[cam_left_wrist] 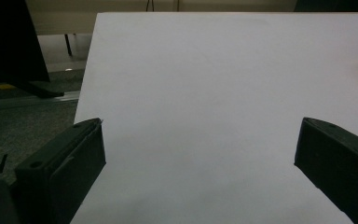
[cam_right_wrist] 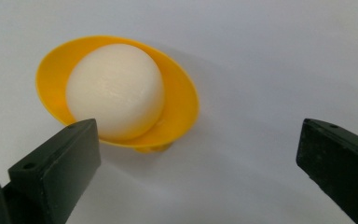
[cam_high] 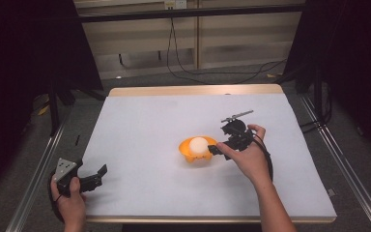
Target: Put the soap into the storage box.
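Observation:
An orange bowl (cam_high: 188, 153) sits near the middle of the white table (cam_high: 145, 121) with a white ball (cam_high: 199, 144) in it. My right gripper (cam_high: 217, 138) is just to the right of the bowl, open, and nothing is between its jaws. In the right gripper view the bowl (cam_right_wrist: 182, 102) and ball (cam_right_wrist: 114, 88) lie ahead and to the left, just beyond the left jaw of the right gripper (cam_right_wrist: 198, 144). My left gripper (cam_high: 99, 176) rests at the table's near left corner, open and empty. The left gripper (cam_left_wrist: 198, 144) faces bare white table in its own view.
Metal rails (cam_high: 340, 154) run along both sides of the table. Black cables (cam_high: 207, 72) lie on the floor behind it, and dark stand legs (cam_high: 53, 106) rise at the left. The table's wooden far edge (cam_high: 193, 90) borders the white sheet.

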Available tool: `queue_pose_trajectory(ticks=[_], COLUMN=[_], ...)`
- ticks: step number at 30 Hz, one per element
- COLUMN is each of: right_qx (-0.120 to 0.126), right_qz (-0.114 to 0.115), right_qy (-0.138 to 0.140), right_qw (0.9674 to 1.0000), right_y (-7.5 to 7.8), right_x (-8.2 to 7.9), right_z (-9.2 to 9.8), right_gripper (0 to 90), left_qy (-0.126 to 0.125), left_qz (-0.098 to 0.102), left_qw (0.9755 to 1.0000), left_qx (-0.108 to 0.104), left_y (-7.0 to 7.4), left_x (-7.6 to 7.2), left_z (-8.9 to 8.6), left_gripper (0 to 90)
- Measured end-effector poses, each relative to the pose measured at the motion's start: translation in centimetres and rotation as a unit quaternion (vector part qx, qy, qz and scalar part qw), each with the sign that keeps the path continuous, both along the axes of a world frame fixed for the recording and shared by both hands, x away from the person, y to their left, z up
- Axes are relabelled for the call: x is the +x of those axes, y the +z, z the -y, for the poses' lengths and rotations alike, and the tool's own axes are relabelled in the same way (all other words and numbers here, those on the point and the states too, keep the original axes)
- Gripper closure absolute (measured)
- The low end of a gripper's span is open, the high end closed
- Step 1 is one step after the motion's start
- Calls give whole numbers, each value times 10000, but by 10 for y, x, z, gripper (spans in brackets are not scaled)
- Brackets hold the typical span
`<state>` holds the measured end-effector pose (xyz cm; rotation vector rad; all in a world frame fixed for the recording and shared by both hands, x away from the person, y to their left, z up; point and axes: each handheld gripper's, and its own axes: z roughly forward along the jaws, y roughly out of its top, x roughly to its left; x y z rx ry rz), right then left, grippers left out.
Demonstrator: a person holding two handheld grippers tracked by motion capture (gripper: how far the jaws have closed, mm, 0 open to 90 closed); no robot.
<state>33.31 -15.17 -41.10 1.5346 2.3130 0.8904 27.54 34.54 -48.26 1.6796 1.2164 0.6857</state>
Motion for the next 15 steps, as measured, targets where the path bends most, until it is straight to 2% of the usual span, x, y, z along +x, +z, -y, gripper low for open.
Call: queue_pose_trajectory(ticks=[4, 15], right_qx=[-19, -9], right_qz=[-2, 6], right_qy=[-92, -329], right_qw=[10000, 9995], right_y=[-5, -19], right_x=[-5, -17], right_z=[12, 42], right_gripper=[0, 0], left_qy=[4, 3], left_qz=[7, 9], left_qw=[10000, 10000], left_qx=[64, 63], left_y=[0, 0], left_x=[0, 0], left_z=[0, 0], left_gripper=[16, 16])
